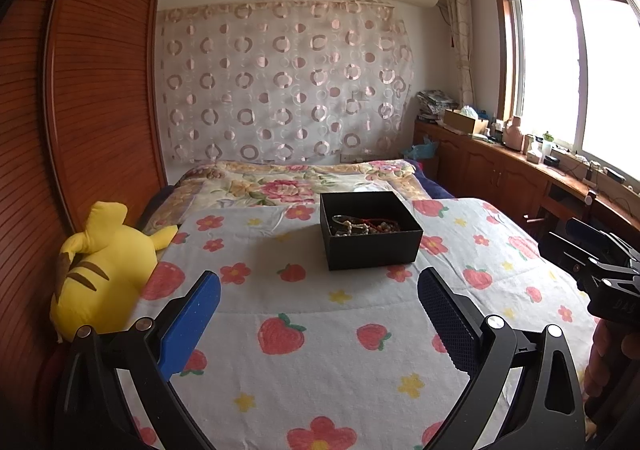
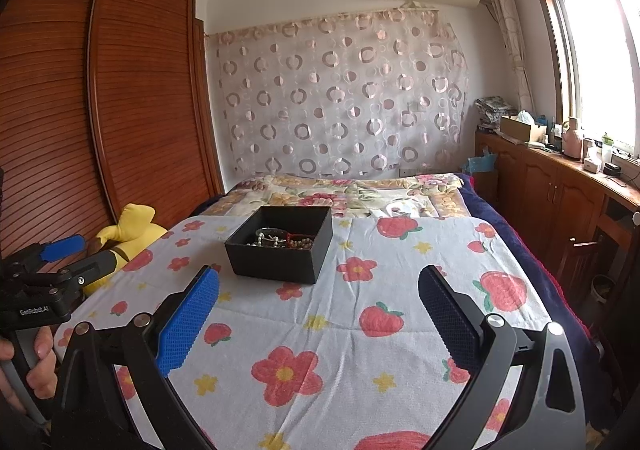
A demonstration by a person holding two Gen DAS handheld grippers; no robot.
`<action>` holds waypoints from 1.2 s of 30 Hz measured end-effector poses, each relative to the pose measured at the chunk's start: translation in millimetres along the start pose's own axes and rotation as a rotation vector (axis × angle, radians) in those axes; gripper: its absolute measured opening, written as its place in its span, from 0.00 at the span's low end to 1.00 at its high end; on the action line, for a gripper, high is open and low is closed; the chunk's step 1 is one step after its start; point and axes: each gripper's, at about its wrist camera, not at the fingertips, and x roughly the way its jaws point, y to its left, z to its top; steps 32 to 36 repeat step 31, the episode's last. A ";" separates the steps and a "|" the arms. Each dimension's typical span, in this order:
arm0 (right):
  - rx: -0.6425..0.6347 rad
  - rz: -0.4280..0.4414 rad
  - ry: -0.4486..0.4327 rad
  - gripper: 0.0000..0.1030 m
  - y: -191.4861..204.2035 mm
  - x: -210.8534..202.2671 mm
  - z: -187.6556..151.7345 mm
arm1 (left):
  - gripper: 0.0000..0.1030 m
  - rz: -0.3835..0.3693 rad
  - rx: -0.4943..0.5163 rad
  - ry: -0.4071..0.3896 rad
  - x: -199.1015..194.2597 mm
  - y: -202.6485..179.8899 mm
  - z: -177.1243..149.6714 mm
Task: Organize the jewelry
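A black open-top box (image 1: 372, 246) (image 2: 280, 258) stands on the strawberry-print sheet (image 1: 320, 314) (image 2: 360, 330) of the bed. Inside it lies a tangle of beaded jewelry (image 1: 366, 227) (image 2: 280, 240): pale beads, dark red beads and a metal bangle. My left gripper (image 1: 319, 282) hovers open above the sheet, short of the box, with nothing between its blue pads. My right gripper (image 2: 319, 282) is likewise open and empty, with the box ahead and slightly left. Each gripper also shows at the edge of the other's view, held by a hand.
A yellow plush toy (image 1: 100, 270) (image 2: 124, 234) lies at the bed's left edge against a wooden slatted wardrobe (image 1: 80, 90). A floral quilt (image 1: 296, 182) covers the far end. Wooden cabinets (image 2: 560, 190) with clutter run under the window at right.
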 end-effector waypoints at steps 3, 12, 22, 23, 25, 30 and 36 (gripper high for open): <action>0.001 0.000 -0.001 0.98 0.0 -0.1 0.0 | 0.93 -0.001 -0.001 -0.001 -0.2 0.0 0.0; 0.000 0.000 -0.001 0.98 -0.8 -0.5 0.5 | 0.93 0.000 -0.001 -0.001 -0.1 0.4 0.1; 0.002 0.002 -0.002 0.98 0.1 -0.1 -0.9 | 0.93 0.000 -0.002 -0.002 0.0 0.8 -0.8; 0.002 0.002 -0.002 0.98 0.0 -0.1 -1.0 | 0.93 0.001 -0.002 -0.002 0.0 0.7 -0.8; 0.002 0.002 -0.002 0.98 1.5 0.0 -1.2 | 0.93 -0.001 -0.002 -0.003 -0.1 0.8 -1.1; 0.002 0.002 -0.003 0.98 0.6 -0.2 -1.1 | 0.93 0.000 -0.001 -0.003 0.0 1.0 -1.4; 0.002 0.001 -0.003 0.98 1.3 0.0 -1.2 | 0.93 -0.004 0.000 -0.004 -0.1 1.0 -1.5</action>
